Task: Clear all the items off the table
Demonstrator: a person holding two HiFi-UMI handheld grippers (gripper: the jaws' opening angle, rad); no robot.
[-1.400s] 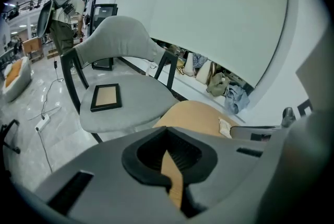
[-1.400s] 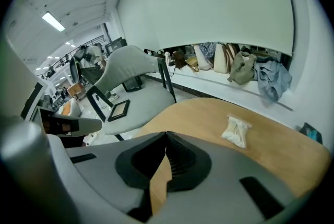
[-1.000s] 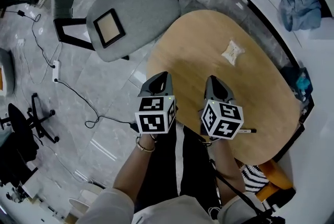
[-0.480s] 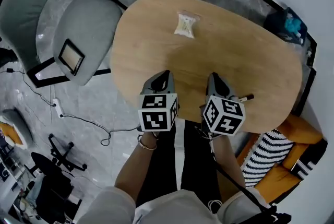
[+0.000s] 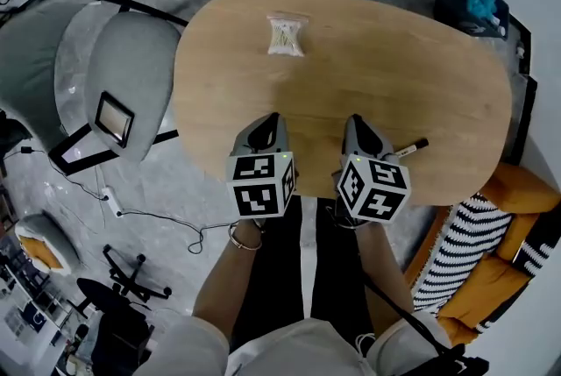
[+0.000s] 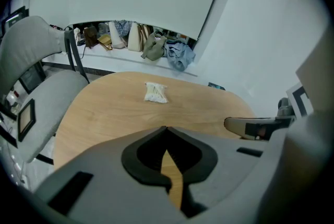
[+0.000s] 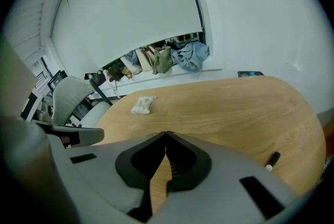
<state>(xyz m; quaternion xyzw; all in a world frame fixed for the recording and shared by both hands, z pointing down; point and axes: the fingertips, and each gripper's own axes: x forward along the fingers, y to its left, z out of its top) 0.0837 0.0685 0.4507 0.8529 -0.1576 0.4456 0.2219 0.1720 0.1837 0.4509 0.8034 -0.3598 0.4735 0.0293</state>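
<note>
Of the black marker pen point(image 5: 412, 146) on the oval wooden table point(image 5: 394, 59), the head view shows only one end. The rest lies behind the right gripper point(image 5: 358, 124). The small clear packet point(image 5: 287, 34) holds something pale, too small to tell. The orange seat with a black-and-white striped cushion point(image 5: 508, 190) runs off the right edge.

A small clear packet point(image 5: 286, 34) of pale sticks lies flat near the far edge of the oval wooden table point(image 5: 412, 59). A black marker point(image 5: 408, 147) lies at the table's near edge.
</note>
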